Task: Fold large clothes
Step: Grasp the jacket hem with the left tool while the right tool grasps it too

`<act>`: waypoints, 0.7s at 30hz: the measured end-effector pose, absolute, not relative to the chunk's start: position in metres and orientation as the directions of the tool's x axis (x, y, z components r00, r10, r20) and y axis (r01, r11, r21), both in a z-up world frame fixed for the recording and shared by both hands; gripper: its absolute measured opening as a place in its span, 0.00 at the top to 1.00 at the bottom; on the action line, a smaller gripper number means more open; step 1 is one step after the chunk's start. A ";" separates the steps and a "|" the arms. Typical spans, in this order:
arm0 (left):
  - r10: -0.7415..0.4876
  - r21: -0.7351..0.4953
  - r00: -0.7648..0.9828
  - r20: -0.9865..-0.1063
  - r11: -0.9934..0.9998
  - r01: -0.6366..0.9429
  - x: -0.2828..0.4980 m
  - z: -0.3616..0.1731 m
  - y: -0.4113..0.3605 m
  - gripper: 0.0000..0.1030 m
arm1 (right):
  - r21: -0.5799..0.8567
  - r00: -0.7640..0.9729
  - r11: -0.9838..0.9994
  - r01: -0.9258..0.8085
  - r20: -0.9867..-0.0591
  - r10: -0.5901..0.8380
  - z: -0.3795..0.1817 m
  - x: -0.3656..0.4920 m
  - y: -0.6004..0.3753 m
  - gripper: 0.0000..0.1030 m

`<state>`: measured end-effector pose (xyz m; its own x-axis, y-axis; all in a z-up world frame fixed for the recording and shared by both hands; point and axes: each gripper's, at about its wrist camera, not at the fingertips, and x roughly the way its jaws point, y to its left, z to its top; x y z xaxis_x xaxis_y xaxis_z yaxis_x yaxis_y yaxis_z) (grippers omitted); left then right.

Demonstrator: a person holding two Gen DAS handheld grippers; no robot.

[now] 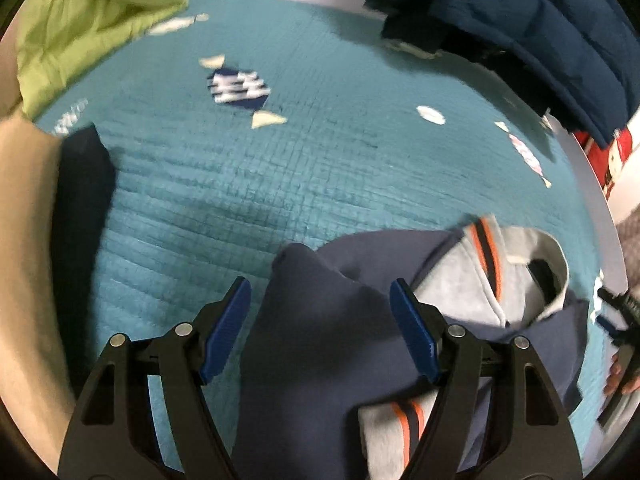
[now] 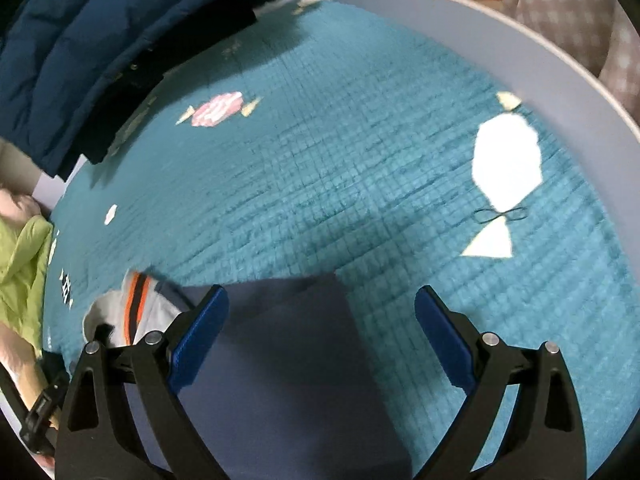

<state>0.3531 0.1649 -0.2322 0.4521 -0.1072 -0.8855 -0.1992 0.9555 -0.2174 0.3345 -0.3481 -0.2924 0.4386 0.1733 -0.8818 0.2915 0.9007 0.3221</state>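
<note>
Navy sweatshirt point(image 1: 320, 360) with a grey lining and orange-striped trim lies bunched on the teal quilted mat point(image 1: 240, 184), filling the lower centre and lower right of the left wrist view and the lower centre of the right wrist view point(image 2: 288, 360). Left gripper point(image 1: 322, 320) has its blue-padded jaws spread apart, with a raised fold of the navy cloth between them but not pinched. Right gripper point(image 2: 322, 340) is likewise spread wide over a flat navy panel. A dark blue puffer jacket point(image 1: 540, 20) sits at upper right of the left view, a lime green garment point(image 1: 92, 20) at upper left.
</note>
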 end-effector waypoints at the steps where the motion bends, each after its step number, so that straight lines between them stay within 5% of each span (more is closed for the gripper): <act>1: -0.120 -0.231 0.439 -0.890 0.950 -0.209 0.358 -0.237 0.166 0.29 | 0.311 0.424 0.903 0.296 -0.890 0.168 -0.298 0.339 -0.346 0.12; 8: -0.117 -0.241 0.385 -0.916 0.926 -0.291 0.378 -0.266 0.168 0.30 | 0.205 0.368 0.925 0.320 -0.926 0.078 -0.322 0.352 -0.335 0.15; 10: -0.071 -0.195 0.396 -0.916 0.939 -0.283 0.379 -0.265 0.163 0.43 | 0.139 0.359 0.945 0.296 -0.933 0.025 -0.323 0.353 -0.327 0.23; 11: -0.018 -0.138 0.391 -0.920 0.950 -0.281 0.379 -0.265 0.160 0.61 | 0.124 0.365 0.954 0.274 -0.931 0.015 -0.321 0.352 -0.324 0.31; 13: 0.008 -0.110 0.409 -0.913 0.958 -0.266 0.377 -0.263 0.157 0.73 | 0.102 0.368 0.964 0.247 -0.930 0.004 -0.318 0.351 -0.320 0.44; 14: -0.011 -0.128 0.415 -0.910 0.958 -0.257 0.376 -0.262 0.158 0.83 | 0.146 0.376 0.962 0.232 -0.925 0.050 -0.315 0.350 -0.321 0.66; 18: -0.022 -0.131 0.419 -0.908 0.963 -0.233 0.370 -0.255 0.158 0.87 | 0.151 0.366 0.955 0.254 -0.929 0.049 -0.306 0.346 -0.327 0.94; 21: -0.046 -0.164 0.438 -0.898 0.958 -0.237 0.363 -0.245 0.160 0.87 | 0.193 0.389 0.948 0.252 -0.917 0.083 -0.295 0.335 -0.335 0.94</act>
